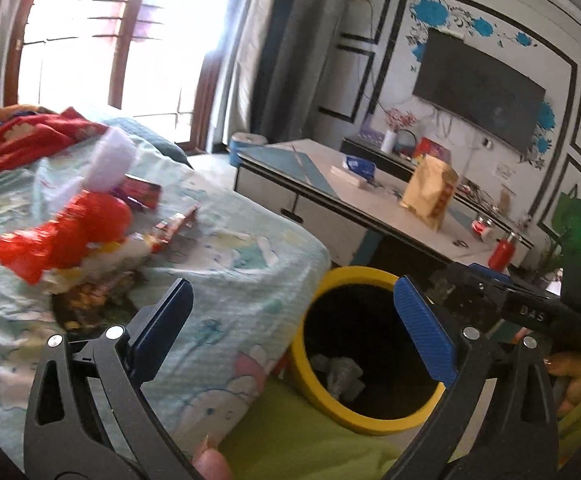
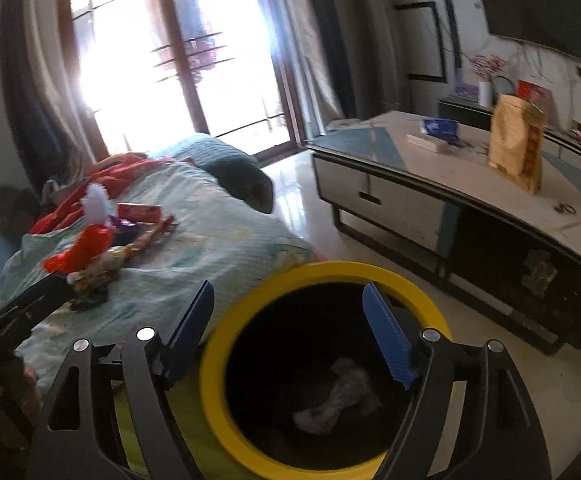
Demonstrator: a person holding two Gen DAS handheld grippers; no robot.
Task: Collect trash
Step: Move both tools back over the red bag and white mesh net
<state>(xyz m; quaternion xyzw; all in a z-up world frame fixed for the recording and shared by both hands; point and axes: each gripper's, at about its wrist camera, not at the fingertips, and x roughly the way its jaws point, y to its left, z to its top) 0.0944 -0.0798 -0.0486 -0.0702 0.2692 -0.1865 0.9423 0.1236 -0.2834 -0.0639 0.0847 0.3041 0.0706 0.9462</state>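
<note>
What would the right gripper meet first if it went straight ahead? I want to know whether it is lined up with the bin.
Probably the yellow-rimmed bin: the open right gripper points into its mouth, toward the crumpled trash at the bottom. Depth is unclear.

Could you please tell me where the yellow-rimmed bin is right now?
The yellow-rimmed bin sits low in both wrist views, on the floor beside the bed, with crumpled paper inside.
</note>
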